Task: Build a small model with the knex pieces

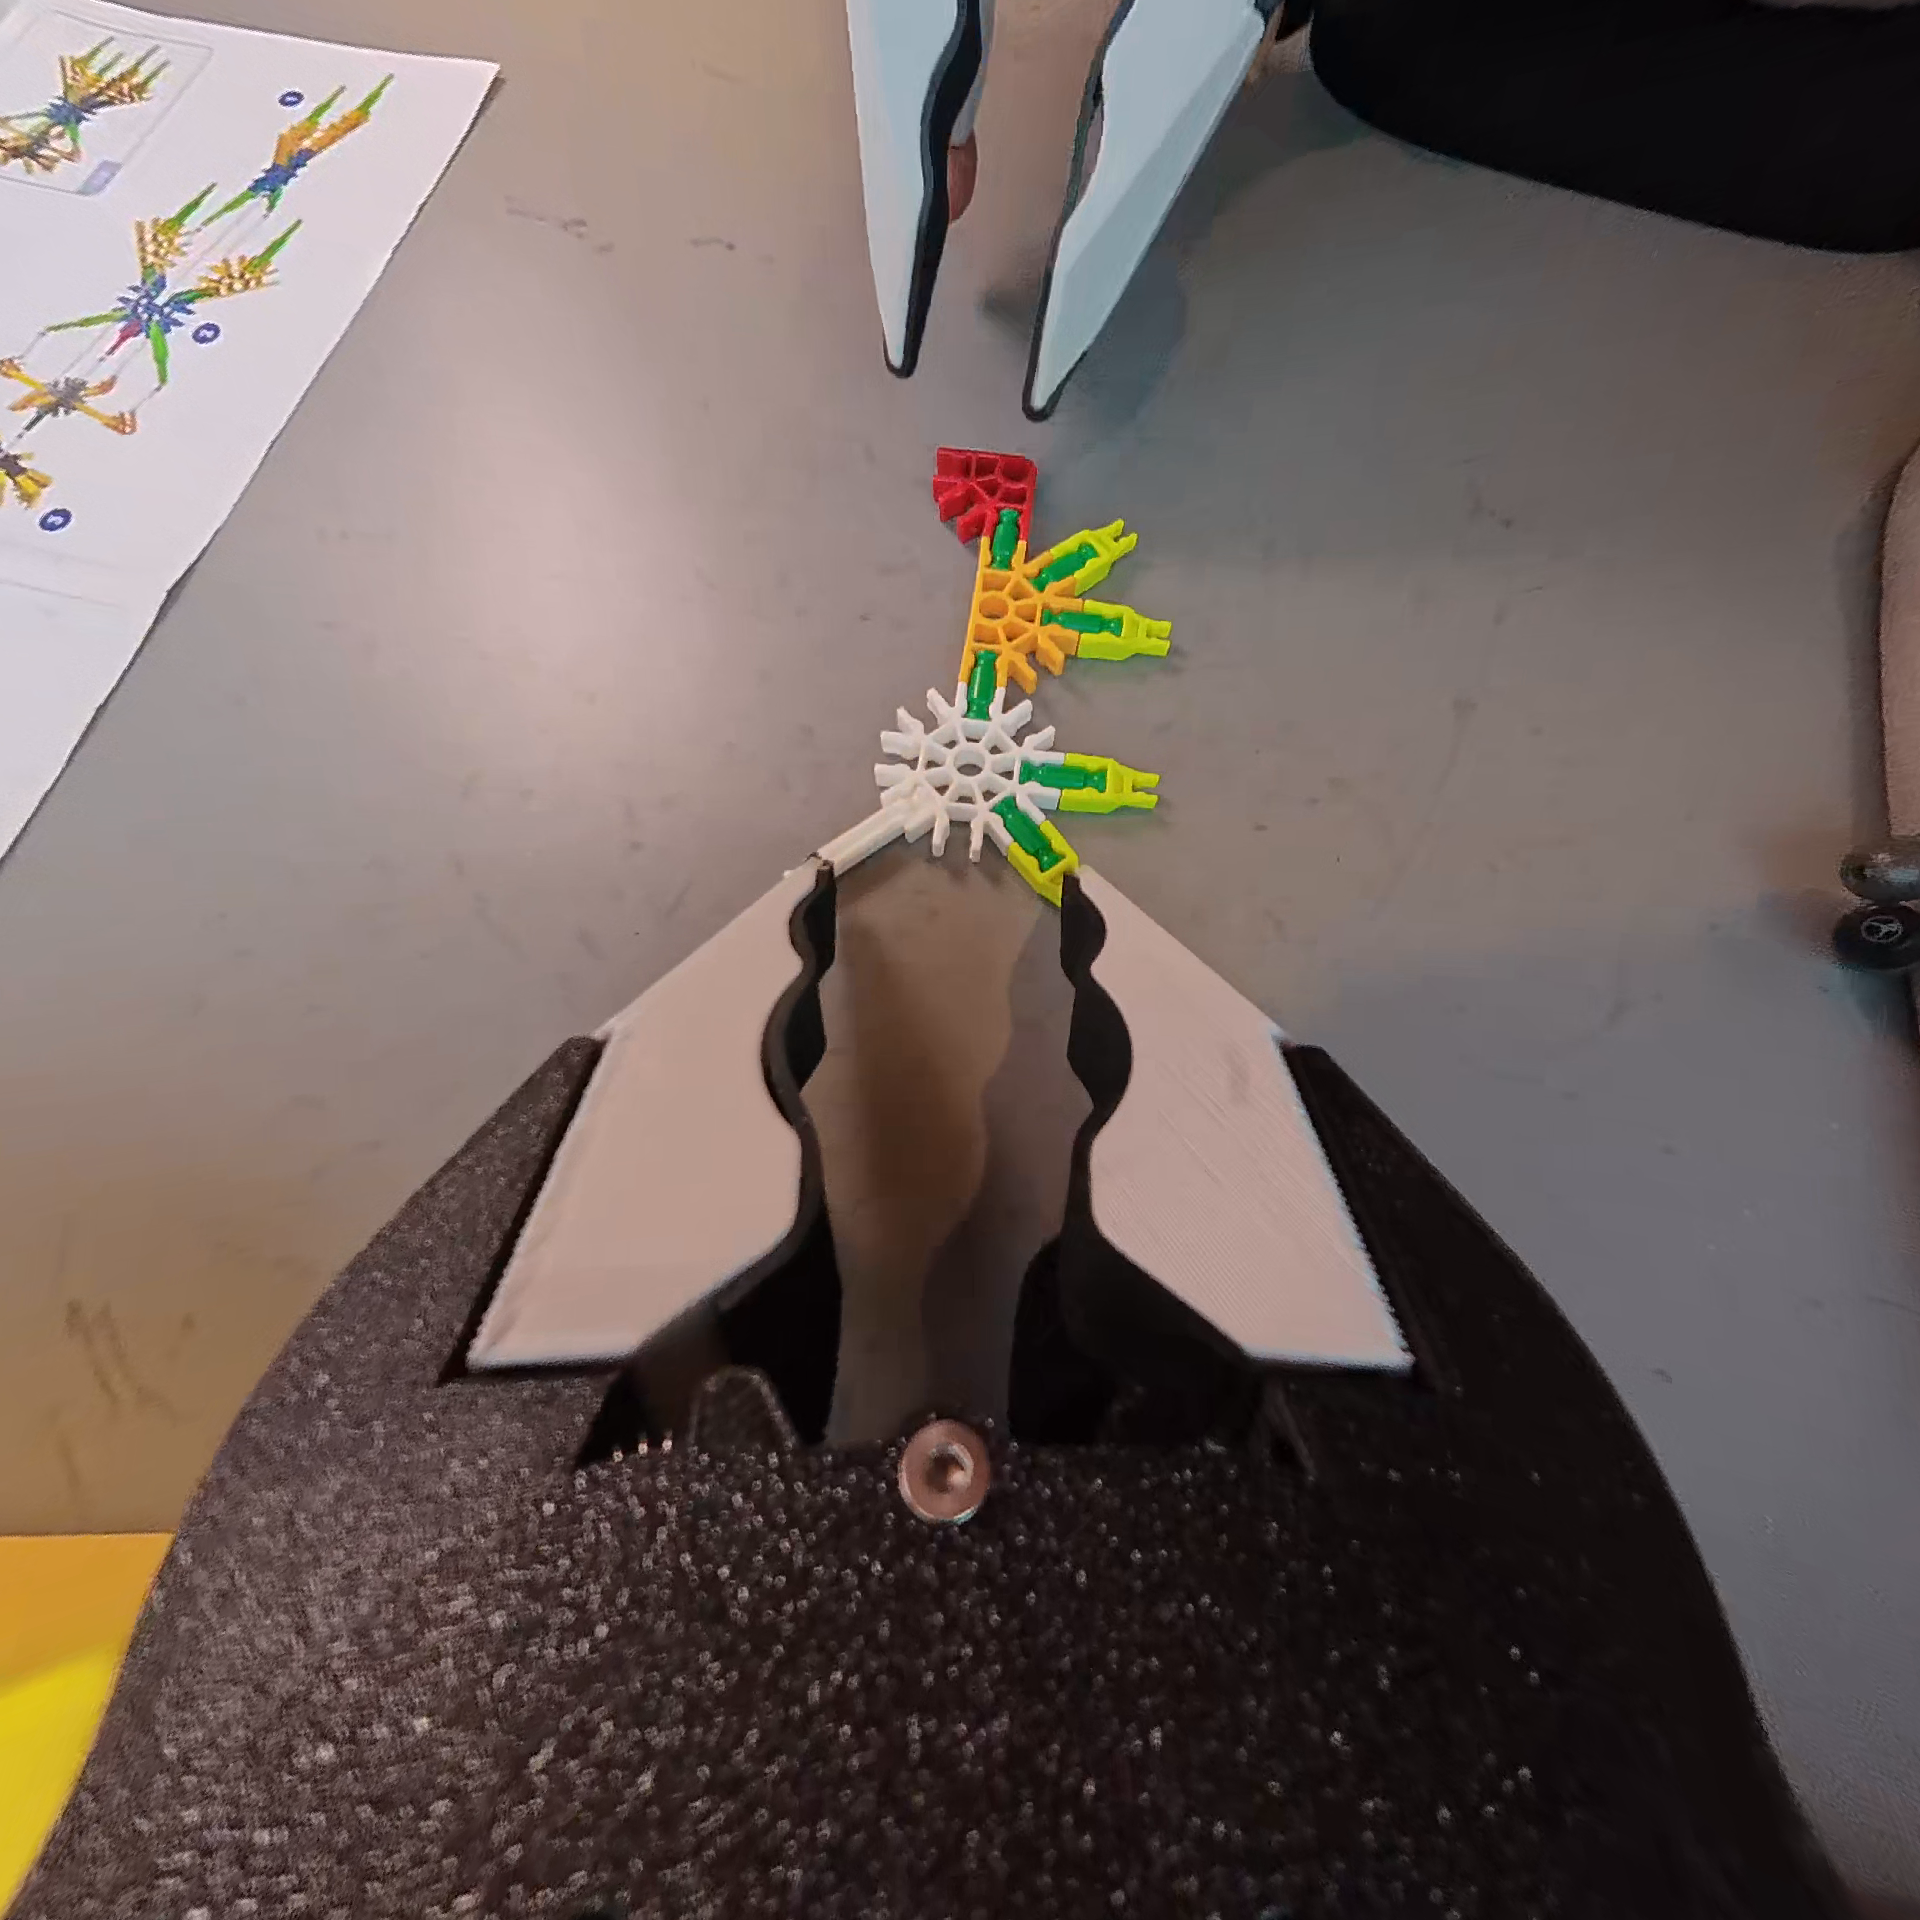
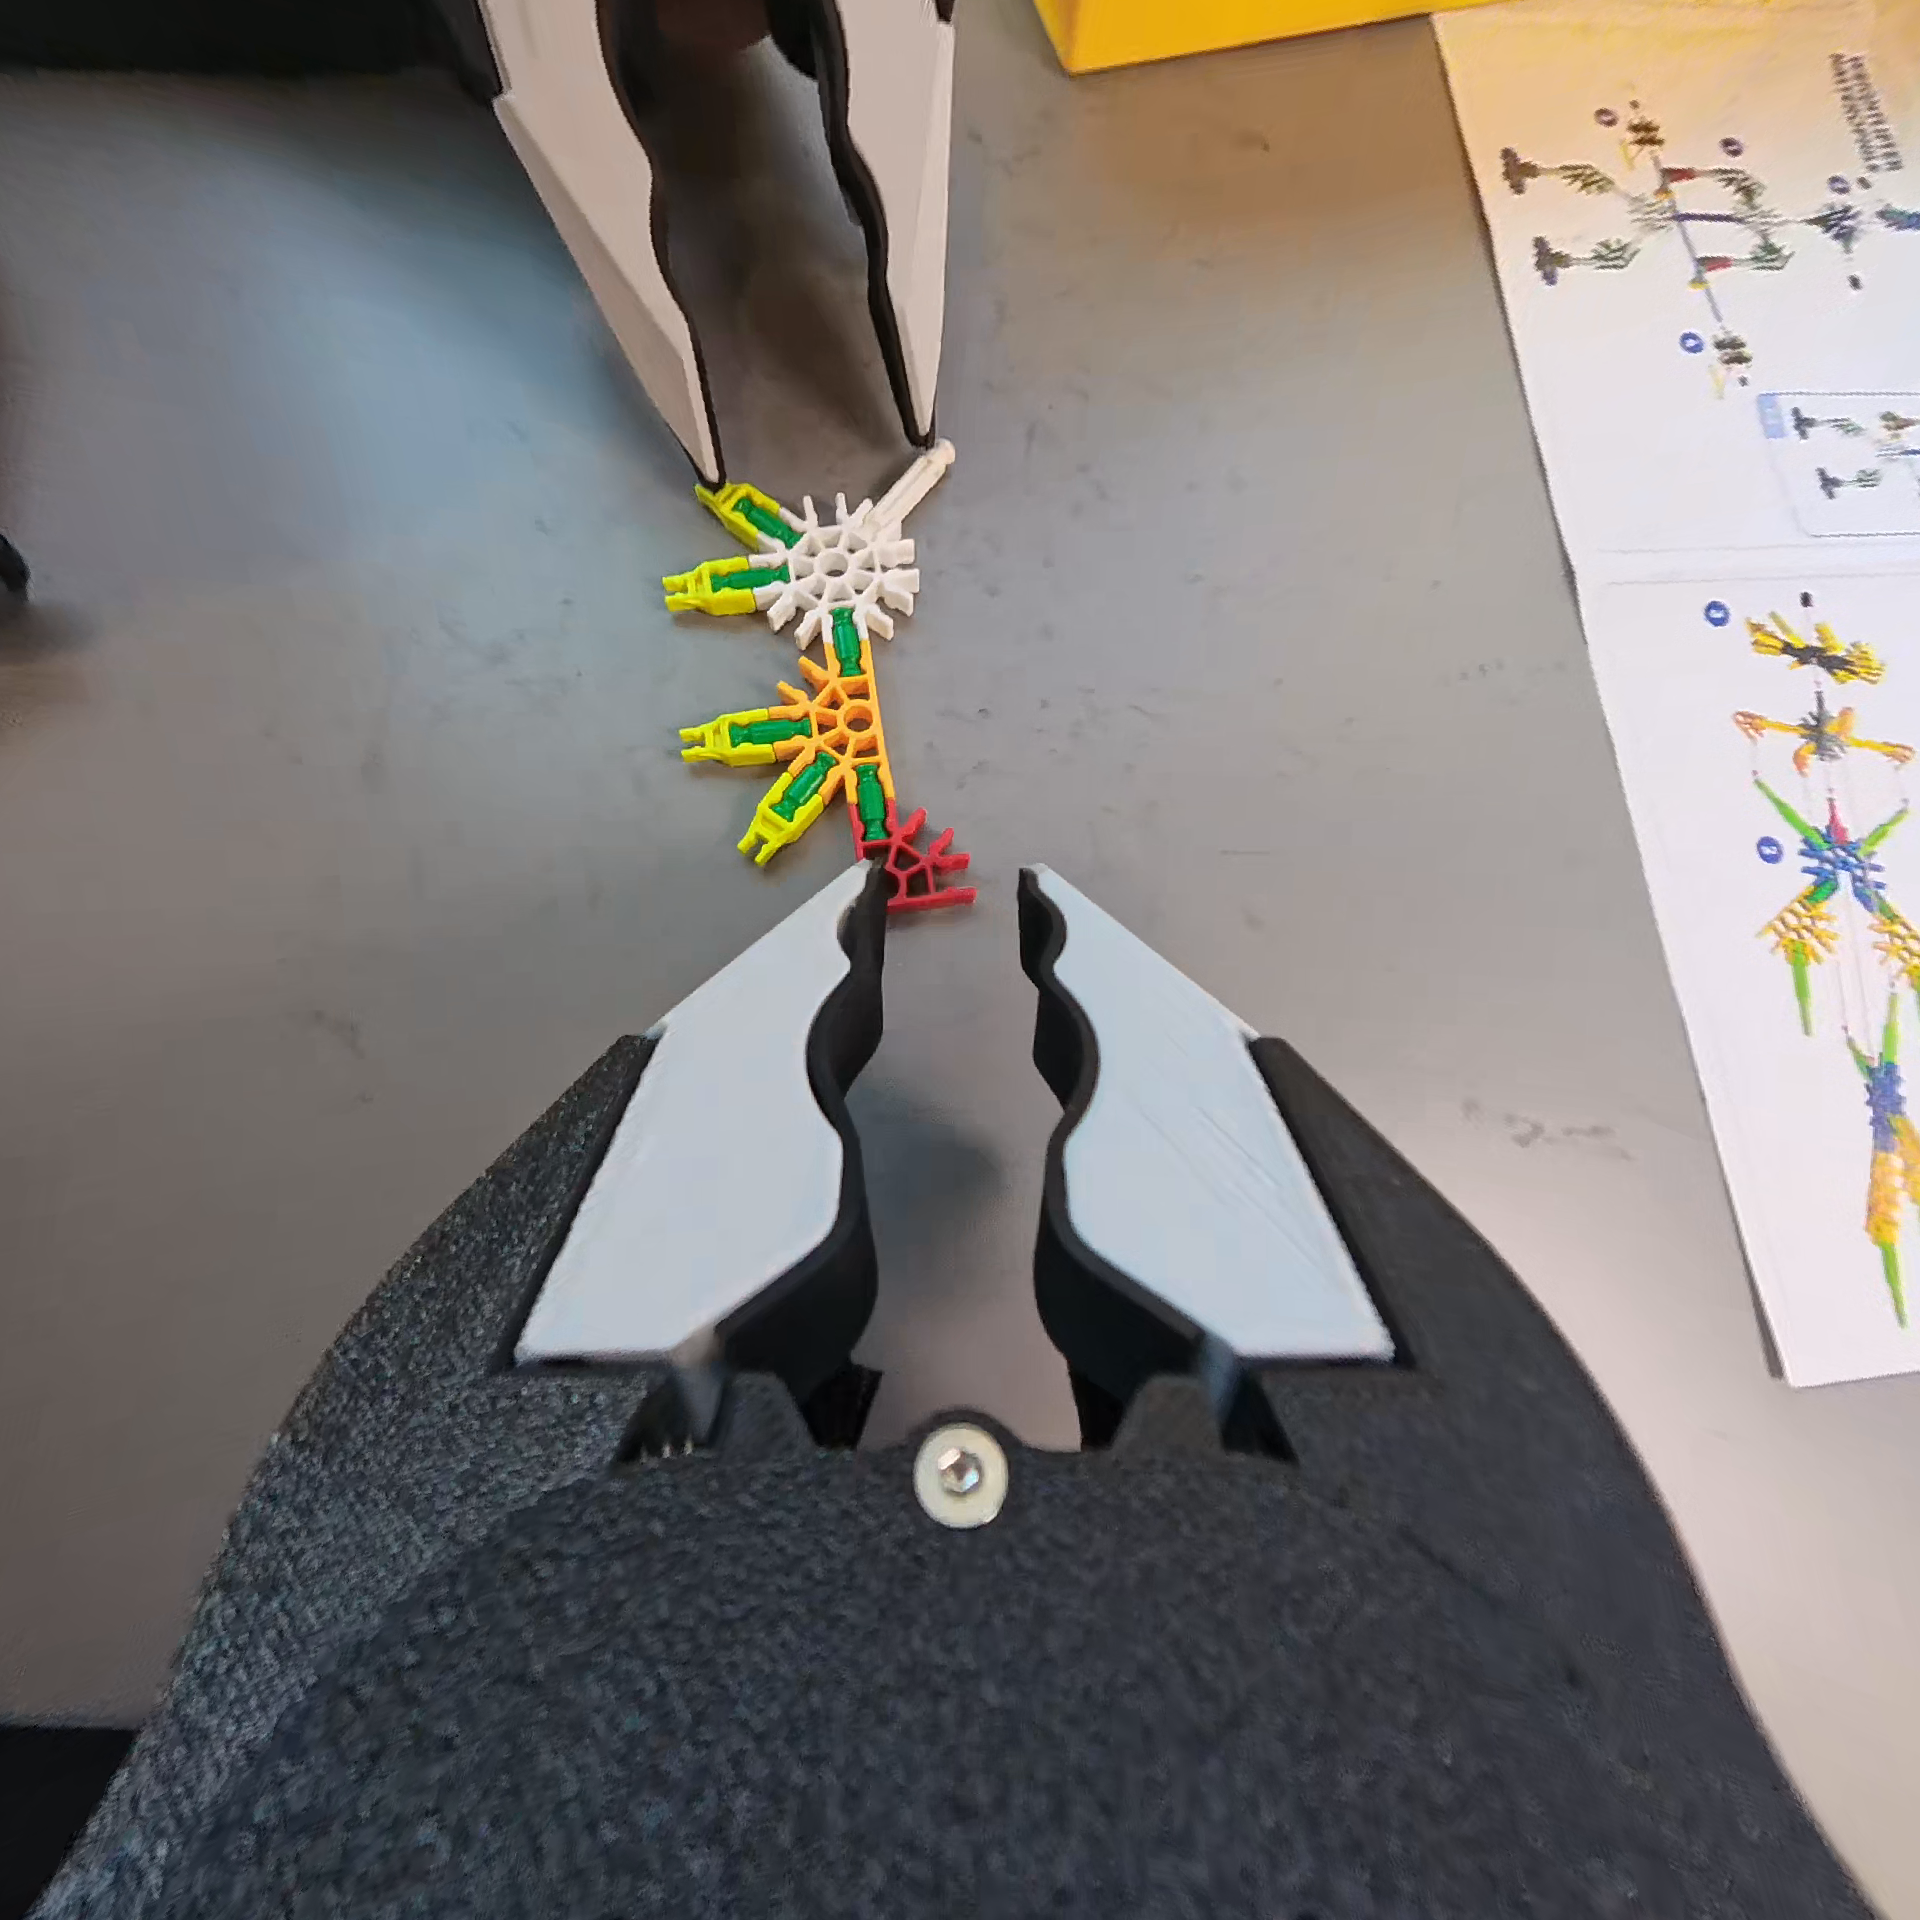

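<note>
Gaping with nothing between its fingers, the left gripper (image 1: pixel 945 883) sits at the white end of the toy (image 1: pixel 1023 665), its tips just touching a white rod (image 1: pixel 857 836) and a yellow clip (image 1: pixel 1044 857). The toy lies flat on the grey table (image 1: pixel 520 727), and beyond it the right gripper (image 2: pixel 951 883) is likewise parted and empty, one tip beside the red connector (image 2: pixel 920 857). A printed sheet (image 1: pixel 156 312) lies off to the side.

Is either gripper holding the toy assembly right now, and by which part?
Nothing is held. Both the left gripper and the right gripper are open at opposite ends of the toy assembly, which lies flat on the table.
</note>
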